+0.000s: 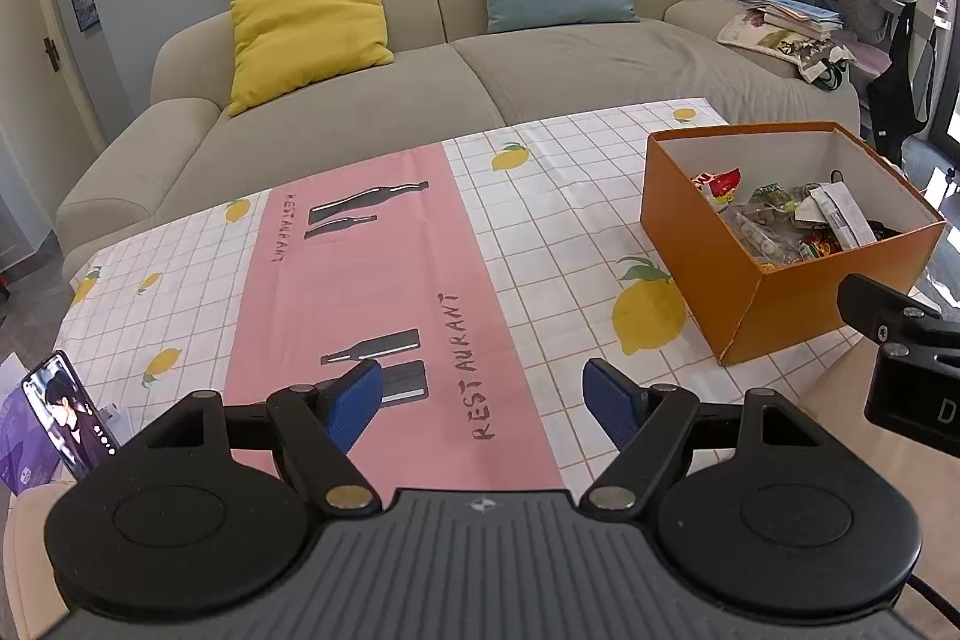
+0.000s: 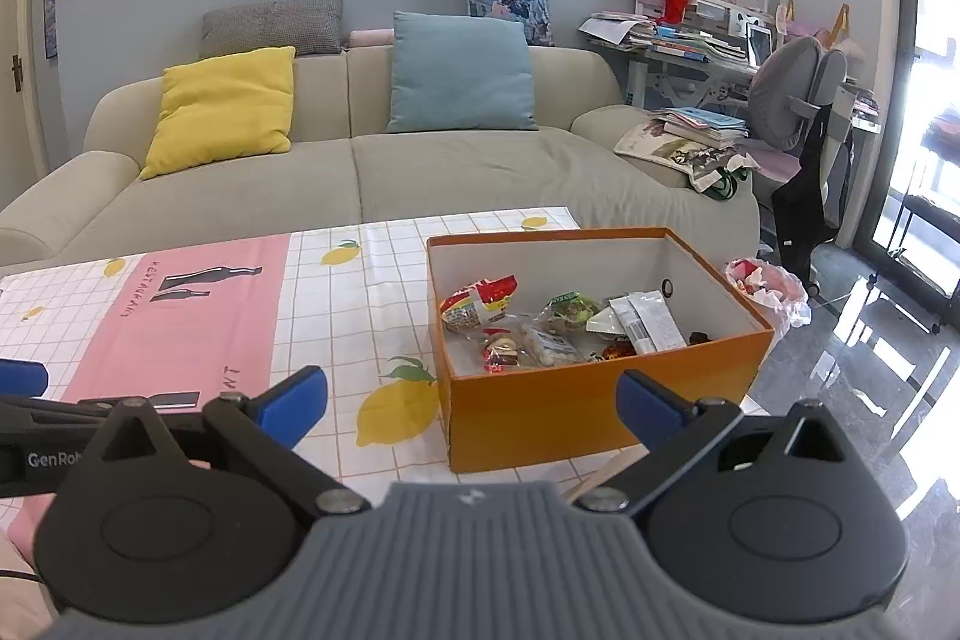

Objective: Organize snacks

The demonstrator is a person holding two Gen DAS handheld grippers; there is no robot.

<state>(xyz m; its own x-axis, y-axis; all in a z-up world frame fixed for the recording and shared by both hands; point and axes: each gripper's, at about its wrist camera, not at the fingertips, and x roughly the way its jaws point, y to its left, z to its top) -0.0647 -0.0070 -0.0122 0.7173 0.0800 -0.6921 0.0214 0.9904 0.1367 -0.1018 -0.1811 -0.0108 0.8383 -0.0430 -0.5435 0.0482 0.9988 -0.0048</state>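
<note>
An orange box stands at the right end of the table and holds several snack packets, among them a red-and-yellow bag and a white sachet. My left gripper hovers open above the pink strip of the tablecloth, nothing between its blue pads. My right gripper is open too, held in front of the box's near wall with nothing in it. Part of the right gripper's body shows at the right edge of the left wrist view.
A lemon-print cloth with a pink runner covers the table. A phone leans at the table's near left corner. Behind stands a beige sofa with cushions. A bin with a plastic bag and a desk chair are at the right.
</note>
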